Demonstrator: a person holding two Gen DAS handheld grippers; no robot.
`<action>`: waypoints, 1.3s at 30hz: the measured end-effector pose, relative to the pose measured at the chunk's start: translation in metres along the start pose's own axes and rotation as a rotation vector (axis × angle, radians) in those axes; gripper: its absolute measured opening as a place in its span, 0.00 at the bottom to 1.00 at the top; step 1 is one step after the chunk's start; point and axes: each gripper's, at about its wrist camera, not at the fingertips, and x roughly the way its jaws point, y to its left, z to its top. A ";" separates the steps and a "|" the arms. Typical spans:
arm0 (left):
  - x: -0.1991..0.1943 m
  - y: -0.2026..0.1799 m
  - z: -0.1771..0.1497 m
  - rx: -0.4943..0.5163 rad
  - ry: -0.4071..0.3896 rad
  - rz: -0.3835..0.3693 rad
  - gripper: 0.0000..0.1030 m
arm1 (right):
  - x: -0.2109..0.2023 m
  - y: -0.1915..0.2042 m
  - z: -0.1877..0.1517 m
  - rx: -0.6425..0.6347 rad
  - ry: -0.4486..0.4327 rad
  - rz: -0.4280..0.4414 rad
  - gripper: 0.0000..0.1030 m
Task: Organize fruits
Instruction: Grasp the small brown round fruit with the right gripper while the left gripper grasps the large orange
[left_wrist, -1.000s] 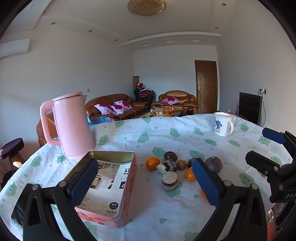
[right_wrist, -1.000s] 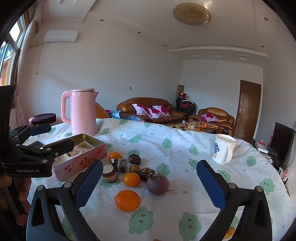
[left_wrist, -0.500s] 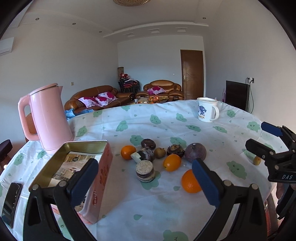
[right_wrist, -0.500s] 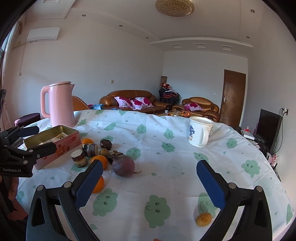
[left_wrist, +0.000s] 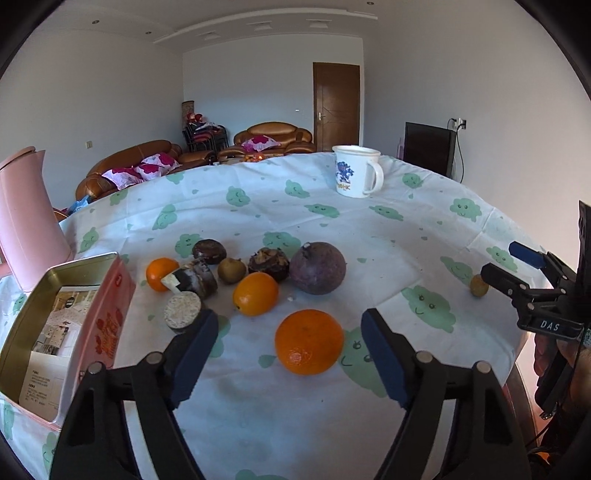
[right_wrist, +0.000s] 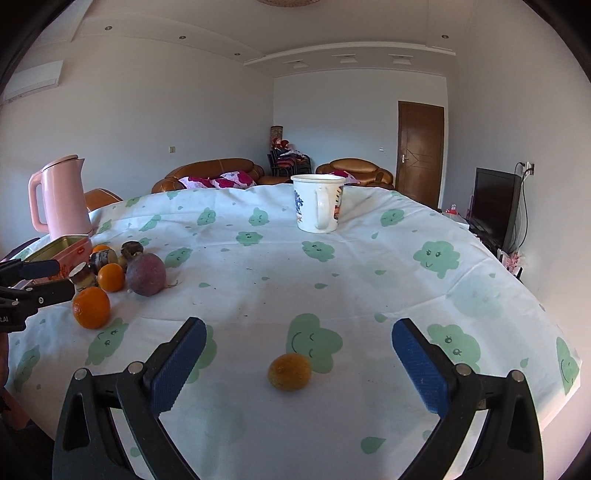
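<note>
A big orange (left_wrist: 309, 342) lies just ahead of my open left gripper (left_wrist: 288, 354), between its blue pads. Behind it lie a smaller orange (left_wrist: 255, 294), a dark purple fruit (left_wrist: 317, 268), a third orange (left_wrist: 161, 274), a small brown fruit (left_wrist: 231, 270) and several dark round snacks (left_wrist: 192, 283). An open pink tin (left_wrist: 62, 332) stands at the left. A small yellow-brown fruit (right_wrist: 289, 371) lies alone on the cloth, just ahead of my open, empty right gripper (right_wrist: 299, 365). The same fruit shows at the right in the left wrist view (left_wrist: 478, 285).
A white mug (right_wrist: 318, 207) stands at the far middle of the round table (right_wrist: 369, 266). A pink kettle (right_wrist: 61, 197) stands behind the tin at the left. The table edge runs close on the right. Sofas, a door and a TV lie beyond.
Both grippers have swung right and come lower toward the table. The big orange now sits between the left pads and the small yellow-brown fruit sits ahead of the right gripper. Both stay open.
</note>
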 end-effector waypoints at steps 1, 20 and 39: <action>0.003 -0.002 0.000 0.003 0.007 -0.002 0.75 | 0.002 -0.002 -0.001 0.005 0.004 0.002 0.97; 0.031 0.005 -0.006 -0.028 0.137 -0.067 0.58 | 0.031 0.000 -0.018 -0.022 0.133 0.078 0.45; 0.028 0.006 -0.008 -0.031 0.123 -0.082 0.49 | 0.023 0.016 -0.014 -0.076 0.093 0.128 0.28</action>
